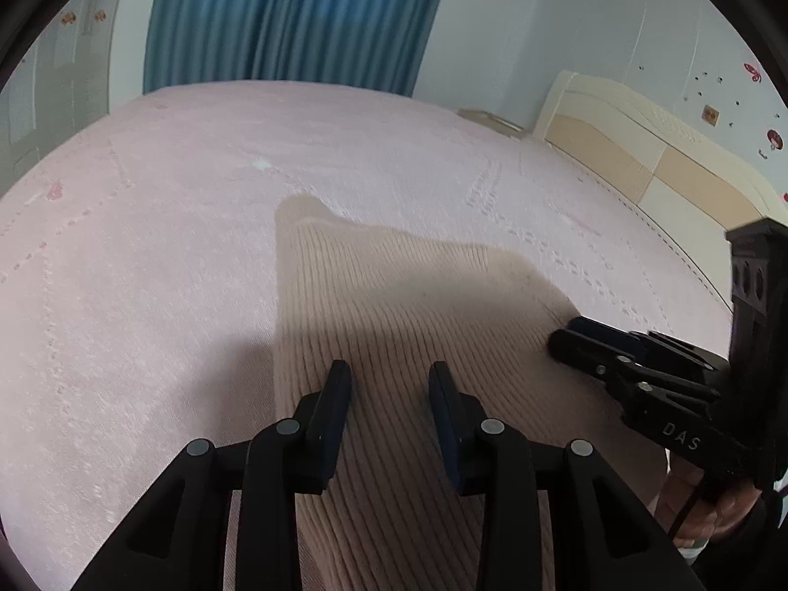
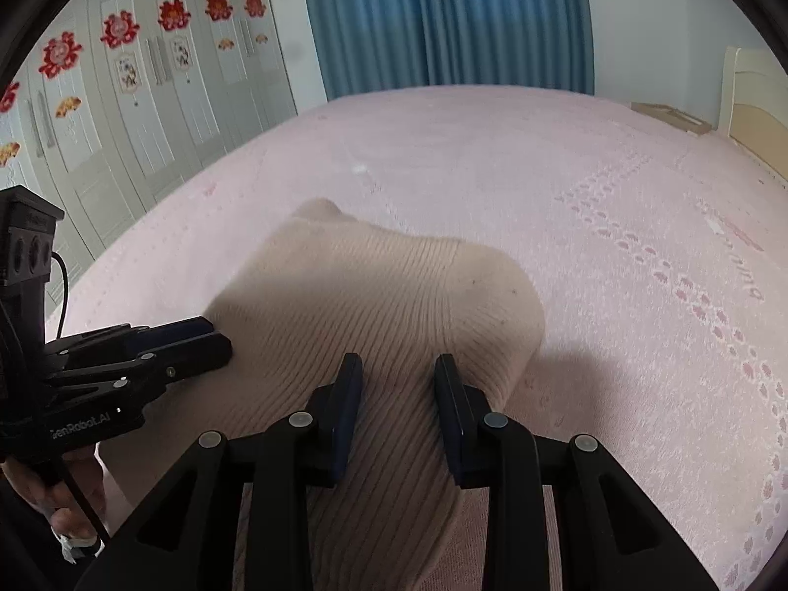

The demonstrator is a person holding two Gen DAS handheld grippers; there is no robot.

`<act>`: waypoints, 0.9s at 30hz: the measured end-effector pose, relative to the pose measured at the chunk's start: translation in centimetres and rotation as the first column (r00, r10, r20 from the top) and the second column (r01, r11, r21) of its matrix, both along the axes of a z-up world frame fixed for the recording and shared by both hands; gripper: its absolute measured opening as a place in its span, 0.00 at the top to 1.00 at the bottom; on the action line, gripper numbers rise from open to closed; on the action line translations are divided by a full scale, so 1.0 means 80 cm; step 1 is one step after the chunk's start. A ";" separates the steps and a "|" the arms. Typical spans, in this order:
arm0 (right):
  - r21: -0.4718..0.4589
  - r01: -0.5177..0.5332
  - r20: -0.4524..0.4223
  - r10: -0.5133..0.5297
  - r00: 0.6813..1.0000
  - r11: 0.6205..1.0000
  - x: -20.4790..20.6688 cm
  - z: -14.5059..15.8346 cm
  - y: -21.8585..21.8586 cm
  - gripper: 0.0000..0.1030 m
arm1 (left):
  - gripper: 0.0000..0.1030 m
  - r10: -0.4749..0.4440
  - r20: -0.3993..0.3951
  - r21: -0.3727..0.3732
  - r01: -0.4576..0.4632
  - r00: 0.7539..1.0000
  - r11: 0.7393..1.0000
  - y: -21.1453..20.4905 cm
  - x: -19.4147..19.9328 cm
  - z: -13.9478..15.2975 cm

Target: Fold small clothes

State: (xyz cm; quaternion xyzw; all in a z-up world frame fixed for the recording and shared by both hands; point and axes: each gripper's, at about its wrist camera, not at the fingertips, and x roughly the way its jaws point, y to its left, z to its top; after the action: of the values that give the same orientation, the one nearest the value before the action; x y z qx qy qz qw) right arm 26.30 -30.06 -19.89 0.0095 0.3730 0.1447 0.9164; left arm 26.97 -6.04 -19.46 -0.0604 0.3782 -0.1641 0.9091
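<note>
A beige ribbed knit garment (image 1: 394, 295) lies on the pink bedspread (image 1: 147, 221), and it also shows in the right wrist view (image 2: 374, 290). My left gripper (image 1: 390, 384) is open, its fingers just above the garment's near part with ribbed cloth showing between them. My right gripper (image 2: 398, 377) is open over the garment's near right part. In the left wrist view the right gripper (image 1: 566, 340) reaches the garment's right edge. In the right wrist view the left gripper (image 2: 219, 340) reaches its left edge.
The pink bedspread (image 2: 615, 197) stretches far beyond the garment. A cream headboard (image 1: 640, 157) stands at the right. A blue curtain (image 2: 443, 19) hangs behind the bed. White wardrobe doors (image 2: 123, 98) with red decorations line the left.
</note>
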 end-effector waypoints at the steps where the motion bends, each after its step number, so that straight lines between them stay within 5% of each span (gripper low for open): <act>1: 0.003 0.016 0.013 -0.016 1.000 1.000 0.000 0.002 -0.003 0.72 | 0.70 0.012 0.005 -0.003 -0.012 1.000 1.000 0.003 0.002 0.002; 13: -0.069 0.080 -0.018 -0.082 0.996 0.994 0.020 -0.016 -0.004 0.72 | 0.62 0.089 -0.093 -0.063 -0.095 0.992 0.993 0.026 0.032 -0.011; 27: -0.035 0.093 -0.039 -0.094 0.995 0.995 0.021 -0.017 -0.011 0.66 | 0.51 0.108 -0.120 -0.066 -0.117 0.987 0.991 0.026 0.035 -0.021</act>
State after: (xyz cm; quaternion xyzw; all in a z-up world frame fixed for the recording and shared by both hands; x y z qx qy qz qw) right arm 28.00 -30.96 -21.27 0.0148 0.3932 0.0952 0.9144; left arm 29.79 -3.95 -21.13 -0.1243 0.4202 -0.1224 0.8905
